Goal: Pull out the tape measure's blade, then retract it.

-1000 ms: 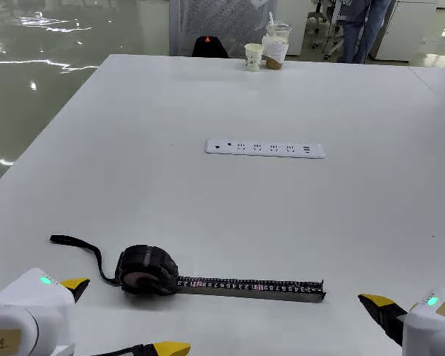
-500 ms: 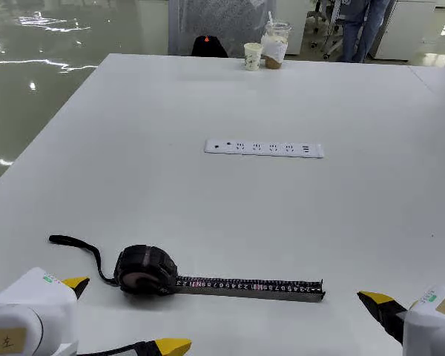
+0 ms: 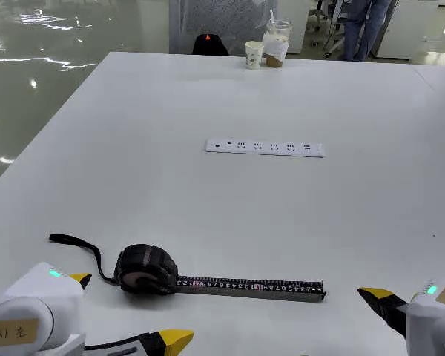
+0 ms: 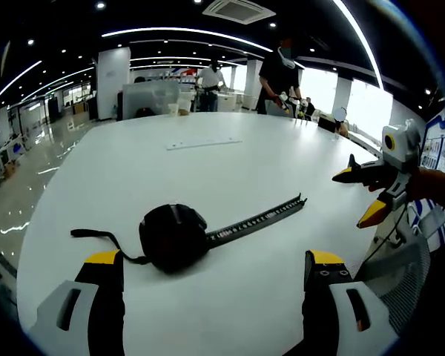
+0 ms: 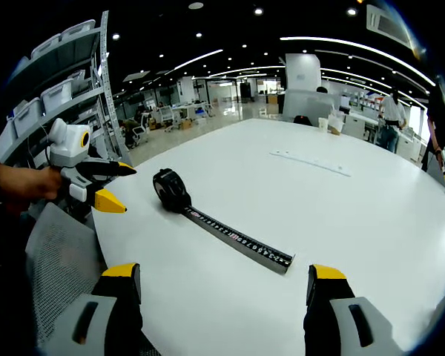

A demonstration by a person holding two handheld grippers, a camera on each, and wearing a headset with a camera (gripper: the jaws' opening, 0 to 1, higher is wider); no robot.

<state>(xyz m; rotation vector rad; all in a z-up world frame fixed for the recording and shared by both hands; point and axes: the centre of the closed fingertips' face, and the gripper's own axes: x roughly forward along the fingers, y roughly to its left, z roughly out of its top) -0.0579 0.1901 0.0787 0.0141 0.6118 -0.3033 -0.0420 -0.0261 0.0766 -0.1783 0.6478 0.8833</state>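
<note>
A black tape measure (image 3: 145,270) lies on the white table (image 3: 230,200) near its front edge, with a black wrist strap (image 3: 76,243) trailing left. Its blade (image 3: 251,286) is pulled out to the right and lies flat. In the left gripper view the case (image 4: 173,236) rests just ahead of my open left gripper (image 4: 213,273). The left gripper (image 3: 126,311) sits at the lower left in the head view, clear of the case. My right gripper (image 5: 224,282) is open, short of the blade's tip (image 5: 283,262); one yellow-tipped finger (image 3: 380,300) shows at the lower right.
A white power strip (image 3: 264,148) lies at mid-table. Paper and plastic cups (image 3: 267,47) stand at the far edge. A person (image 3: 365,22) stands beyond the table's far right corner. The floor drops off to the left.
Both grippers have stayed about where they were; the tape measure and blade have not moved. The head camera shifted slightly.
</note>
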